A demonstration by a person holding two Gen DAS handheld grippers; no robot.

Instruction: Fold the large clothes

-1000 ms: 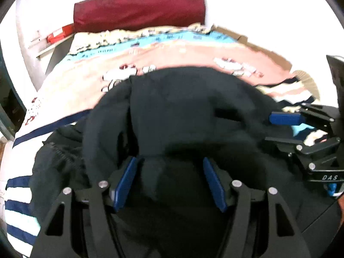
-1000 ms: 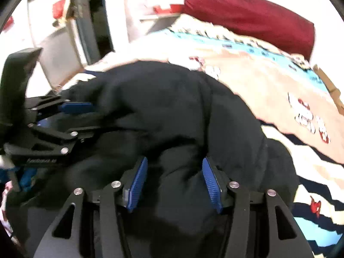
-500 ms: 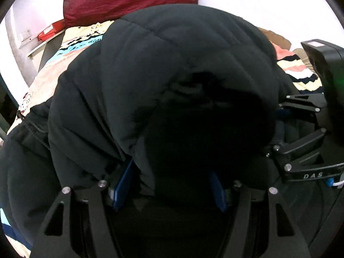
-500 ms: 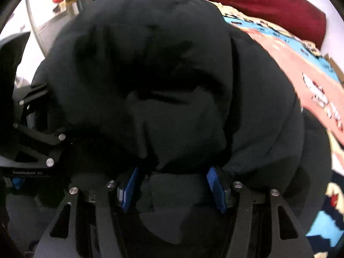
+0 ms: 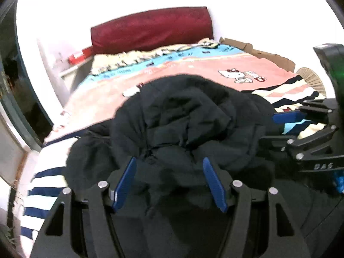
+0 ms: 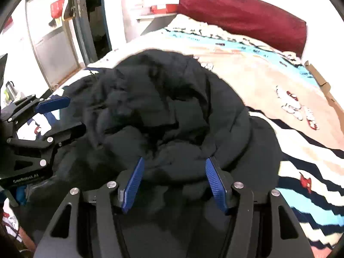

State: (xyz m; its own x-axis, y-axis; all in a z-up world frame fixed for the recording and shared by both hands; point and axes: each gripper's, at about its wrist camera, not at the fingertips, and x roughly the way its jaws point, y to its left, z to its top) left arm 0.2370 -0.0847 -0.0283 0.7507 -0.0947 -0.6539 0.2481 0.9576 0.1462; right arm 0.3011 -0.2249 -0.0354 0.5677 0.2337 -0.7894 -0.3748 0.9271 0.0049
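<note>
A black padded jacket (image 5: 185, 116) lies bunched in a heap on the bed's near end; it also shows in the right wrist view (image 6: 163, 111). My left gripper (image 5: 169, 185) has its blue pads wide apart with jacket fabric bulging between them. My right gripper (image 6: 174, 182) is likewise wide apart around a fold of the jacket. Each gripper shows in the other's view, the right gripper (image 5: 286, 126) at the jacket's right side, the left gripper (image 6: 62, 116) at its left side, both with jaws spread.
The bed has a pink, blue and striped cartoon blanket (image 5: 204, 68) and a dark red bolster (image 5: 150, 28) at the head. Cardboard (image 5: 262, 53) lines the far right edge. A door and grey frame (image 6: 81, 21) stand left of the bed.
The jacket was lifted up close, filling both views, half a second ago. It has now dropped back onto the bed in a heap, and both grippers have lowered with it.
</note>
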